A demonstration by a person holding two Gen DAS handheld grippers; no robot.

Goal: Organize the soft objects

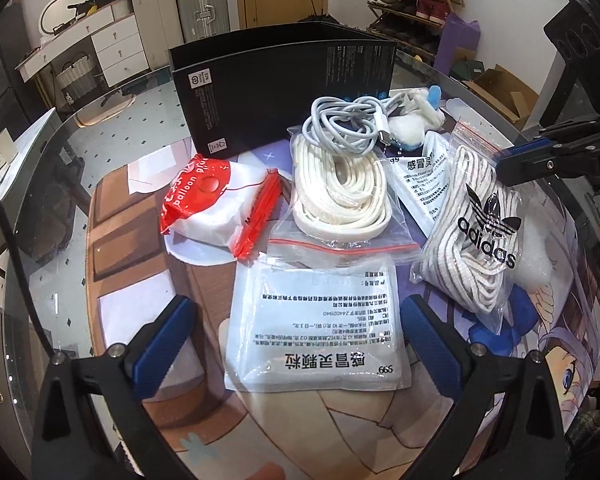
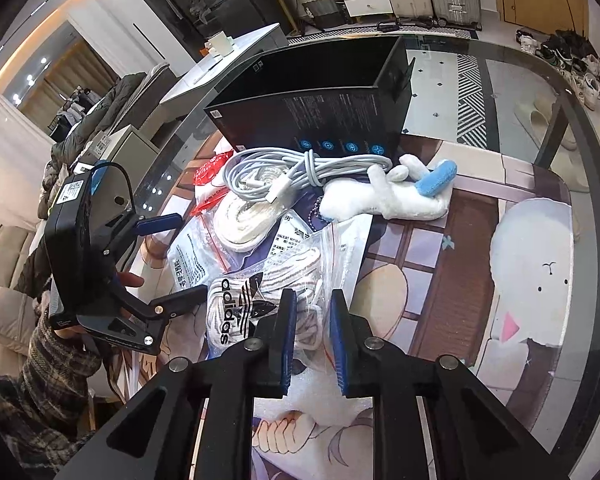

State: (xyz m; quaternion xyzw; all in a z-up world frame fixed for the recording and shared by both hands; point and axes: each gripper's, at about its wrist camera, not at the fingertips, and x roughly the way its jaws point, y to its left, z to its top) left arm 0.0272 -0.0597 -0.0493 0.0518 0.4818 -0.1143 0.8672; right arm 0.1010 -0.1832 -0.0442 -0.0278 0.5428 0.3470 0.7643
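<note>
1. Left wrist view: my left tongs [image 1: 296, 344] are spread wide and grasp nothing. They hover over a flat white sachet [image 1: 316, 320] lying on the printed mat [image 1: 140, 216] that covers the glass bench [image 1: 60, 152].
2. Same view: beyond the sachet lie a zip bag of white flat laces [image 1: 340, 192], a coiled grey cable [image 1: 344, 124] resting on it, and a red-and-white balloon packet [image 1: 204, 200] to the left. The black box [image 1: 276, 84] stands open at the back.
3. Same view: the adidas bag [image 1: 476, 232], a clear pouch of striped laces, lies at the right, with my right tongs [image 1: 512, 160] at its upper end.
4. Right wrist view: my right tongs [image 2: 312, 340] have the jaws narrowed around the near edge of the adidas bag [image 2: 240, 308], with plastic between the pads. I judge them clenched on it.
5. Same view: the white plush toy [image 2: 364, 196] lies beside the cable [image 2: 284, 176], just in front of the black box [image 2: 320, 116]. My left tongs [image 2: 172, 256] show released at the left.
6. Handling judgement: the adidas bag is light, limp and slick. It will sag and may slip from a thin film grip. Take hold through the lace bundle, not the empty plastic margin.
</note>
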